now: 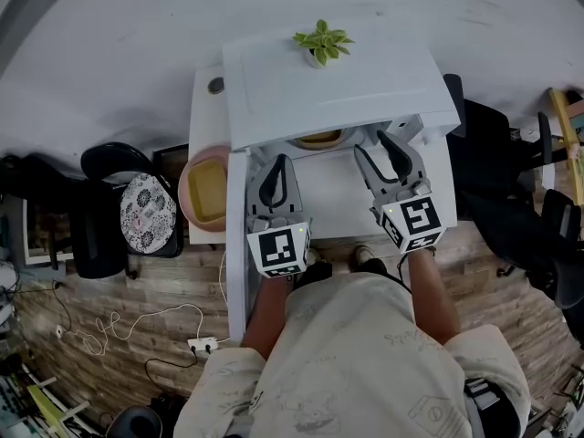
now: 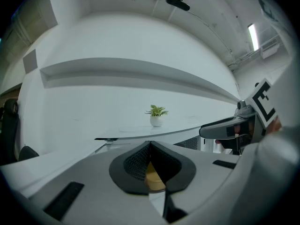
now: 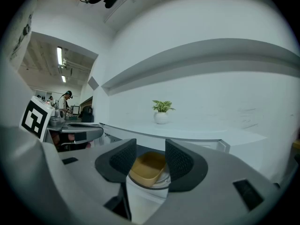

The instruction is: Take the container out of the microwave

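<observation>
Left claw (image 2: 150, 146) first: its jaws are pinched together at the tips and it's got nothing in it. You can just see a sliver of yellow past the pads lower down. Right claw (image 3: 150, 146) is different. Its jaws stand clearly apart, with the container (image 3: 147, 167) showing in the gap beyond them, but neither pad is touching it, so that one's empty too.

The container is a shallow yellow dish and it's sitting inside the microwave (image 1: 338, 85), on a pale round plate (image 3: 161, 178). From the head view only its front edge peeks out under the microwave's top, about in the middle of the opening. Both claws are held side by side in front of that opening and pointed into it, left one near the hinge side and right one near the far side. The door (image 1: 235, 245) is swung wide open on the person's left.

Other stuff around:
- 1 little potted plant (image 1: 321, 42) on top of the microwave, toward the back.
- A 2nd yellow dish (image 1: 208, 192) on a pink plate (image 1: 187, 203), at the left edge of the white table (image 1: 205, 108), just beside the open door.
- A chair with a patterned cushion (image 1: 148, 215) further left, on the wood floor (image 1: 137, 290).
</observation>
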Available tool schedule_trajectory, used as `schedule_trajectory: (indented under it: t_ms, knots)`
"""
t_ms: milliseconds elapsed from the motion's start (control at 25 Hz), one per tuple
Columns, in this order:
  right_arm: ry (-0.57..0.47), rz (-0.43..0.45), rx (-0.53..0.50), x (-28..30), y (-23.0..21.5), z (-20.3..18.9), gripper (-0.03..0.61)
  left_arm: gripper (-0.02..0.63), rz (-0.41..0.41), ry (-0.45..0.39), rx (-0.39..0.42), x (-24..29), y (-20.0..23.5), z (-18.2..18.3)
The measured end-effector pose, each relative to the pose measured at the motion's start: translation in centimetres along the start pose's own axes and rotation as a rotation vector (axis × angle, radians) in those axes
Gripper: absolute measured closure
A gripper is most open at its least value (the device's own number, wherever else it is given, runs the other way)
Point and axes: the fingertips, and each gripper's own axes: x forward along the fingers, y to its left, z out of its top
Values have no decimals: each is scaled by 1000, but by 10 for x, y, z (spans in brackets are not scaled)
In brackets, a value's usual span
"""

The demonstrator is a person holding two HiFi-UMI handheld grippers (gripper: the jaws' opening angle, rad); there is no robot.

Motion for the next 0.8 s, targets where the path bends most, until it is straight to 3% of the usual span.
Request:
schedule_trajectory:
  t_ms: [800]
  knots:
    - [130, 112, -62, 29, 31, -40, 387, 606, 16, 41, -28, 2, 6, -20]
